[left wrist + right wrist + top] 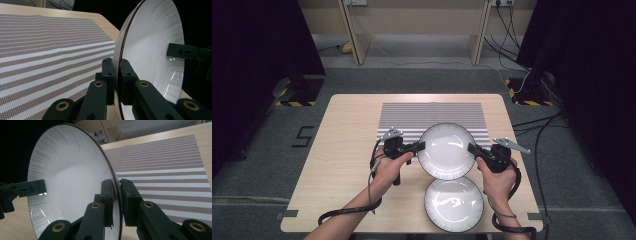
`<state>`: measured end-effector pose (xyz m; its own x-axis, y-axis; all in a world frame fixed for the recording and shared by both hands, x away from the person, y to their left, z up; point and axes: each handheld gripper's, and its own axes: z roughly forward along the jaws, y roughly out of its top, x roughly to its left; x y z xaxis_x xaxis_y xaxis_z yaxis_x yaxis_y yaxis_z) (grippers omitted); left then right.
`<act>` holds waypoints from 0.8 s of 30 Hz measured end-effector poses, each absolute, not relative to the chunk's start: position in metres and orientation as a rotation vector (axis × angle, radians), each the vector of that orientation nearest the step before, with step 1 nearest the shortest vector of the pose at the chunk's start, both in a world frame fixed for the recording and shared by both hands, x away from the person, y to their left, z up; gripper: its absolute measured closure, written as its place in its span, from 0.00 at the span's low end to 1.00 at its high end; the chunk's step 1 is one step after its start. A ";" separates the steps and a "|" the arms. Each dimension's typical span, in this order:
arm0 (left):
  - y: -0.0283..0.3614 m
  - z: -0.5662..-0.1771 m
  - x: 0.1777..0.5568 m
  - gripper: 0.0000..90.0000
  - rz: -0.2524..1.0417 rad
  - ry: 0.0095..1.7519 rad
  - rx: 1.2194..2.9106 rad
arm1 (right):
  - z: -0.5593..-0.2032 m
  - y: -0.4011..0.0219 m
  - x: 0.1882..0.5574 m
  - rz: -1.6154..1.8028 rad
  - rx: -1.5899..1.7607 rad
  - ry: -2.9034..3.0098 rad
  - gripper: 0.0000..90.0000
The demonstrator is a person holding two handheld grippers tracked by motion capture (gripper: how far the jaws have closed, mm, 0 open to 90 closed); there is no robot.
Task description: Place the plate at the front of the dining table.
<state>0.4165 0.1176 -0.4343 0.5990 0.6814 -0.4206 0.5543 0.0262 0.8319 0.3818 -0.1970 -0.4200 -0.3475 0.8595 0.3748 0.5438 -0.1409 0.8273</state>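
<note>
Currently upper plate [446, 150] gripped at opposite rims by left claw [421, 146] and right claw [471, 148], both clenched, held above striped mat [407, 116]. Second plate [454, 204] rests on table [342, 150]. Lift judged done; placement left.

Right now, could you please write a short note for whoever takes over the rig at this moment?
Left tool: shut on the left rim of the upper plate.
Right tool: shut on the same plate's right rim.
The upper plate is held up between both tools, over the near edge of the striped placemat; in the high view it overlaps the far rim of the second plate, which lies flat on the table at its near edge.
Done: the upper plate is gripped on both sides.
Left: probably to set it down, perhaps on the placemat; the second plate is untouched.
</note>
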 end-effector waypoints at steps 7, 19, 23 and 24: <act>0.120 -0.432 0.423 0.94 0.130 1.050 1.626 | -0.417 -0.195 0.384 1.464 1.552 1.836 0.91; 0.123 -0.429 0.429 0.94 0.140 1.055 1.612 | -0.415 -0.192 0.389 1.472 1.539 1.834 0.92; 0.124 -0.428 0.432 0.94 0.148 1.059 1.610 | -0.414 -0.190 0.392 1.466 1.542 1.833 0.92; 0.124 -0.427 0.432 0.94 0.147 1.061 1.607 | -0.414 -0.190 0.392 1.465 1.544 1.833 0.92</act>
